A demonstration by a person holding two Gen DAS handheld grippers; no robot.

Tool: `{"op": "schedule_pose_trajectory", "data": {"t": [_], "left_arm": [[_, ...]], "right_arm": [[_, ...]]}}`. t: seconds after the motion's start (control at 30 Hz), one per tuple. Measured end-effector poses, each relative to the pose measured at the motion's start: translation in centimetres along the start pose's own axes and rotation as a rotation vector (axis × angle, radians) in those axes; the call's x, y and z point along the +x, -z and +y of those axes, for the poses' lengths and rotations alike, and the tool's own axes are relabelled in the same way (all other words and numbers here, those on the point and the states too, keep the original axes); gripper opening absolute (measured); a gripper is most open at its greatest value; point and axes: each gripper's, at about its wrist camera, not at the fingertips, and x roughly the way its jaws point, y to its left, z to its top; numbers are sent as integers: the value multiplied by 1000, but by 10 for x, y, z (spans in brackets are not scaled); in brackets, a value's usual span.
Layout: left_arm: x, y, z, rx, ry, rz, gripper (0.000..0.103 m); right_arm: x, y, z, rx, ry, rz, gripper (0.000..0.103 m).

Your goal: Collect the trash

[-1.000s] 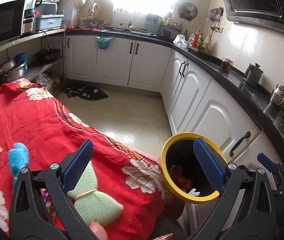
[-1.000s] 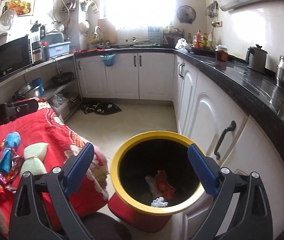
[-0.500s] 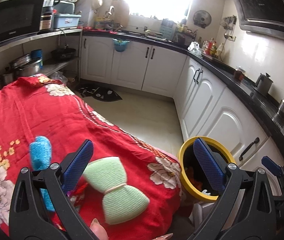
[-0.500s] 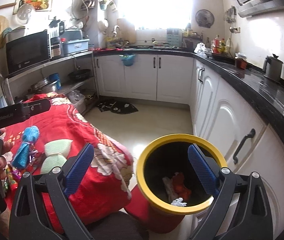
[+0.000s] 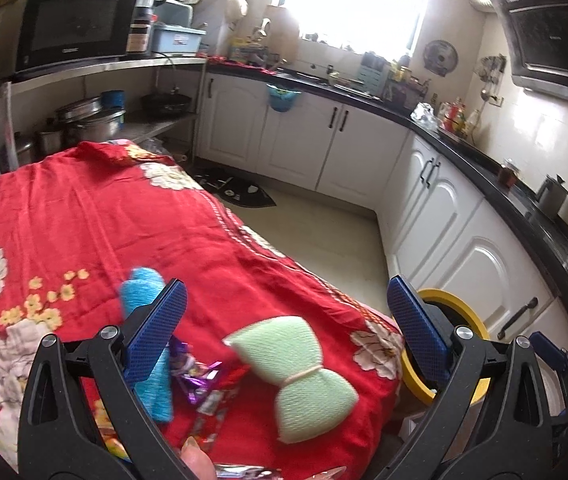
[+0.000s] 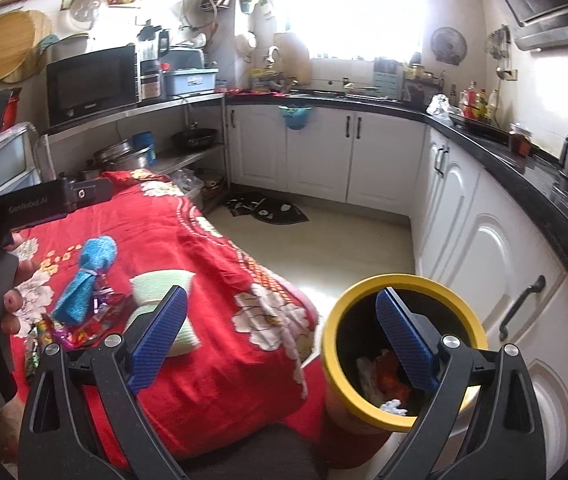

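Your left gripper (image 5: 284, 330) swung from bin (image 6: 402, 354) toward the table.
Both jaws wide apart, empty; right gripper (image 6: 280, 344) over bin edge, wrappers (image 5: 200, 380) below left.

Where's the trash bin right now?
In the right wrist view the yellow-rimmed bin stands on the floor at lower right, between the red cloth and the white cabinets.

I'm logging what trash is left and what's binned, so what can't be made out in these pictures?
- Bin contents: left wrist view, hidden by the left gripper's right finger; only the yellow rim shows.
- Wrappers: left wrist view, blurred, partly behind the left finger; print unreadable.
- Bin contents: right wrist view, partly covered by the right gripper's finger; red and white scraps, kind unclear.
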Motion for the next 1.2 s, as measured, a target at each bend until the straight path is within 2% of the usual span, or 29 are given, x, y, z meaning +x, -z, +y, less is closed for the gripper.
{"op": "schedule_pose_trajectory", "data": {"t": [0.6,0.93,1.2], "left_arm": [[-16,-5,77,-101,-129,-13,92],[-2,9,103,-118,-191,55,92],[18,27,118,-114,-215,156,92]], "right_arm": [[20,-8,61,-102,-126,35,95],[38,-7,78,-137,-163,78,95],[63,-1,90,-160,-186,140,95]]}}
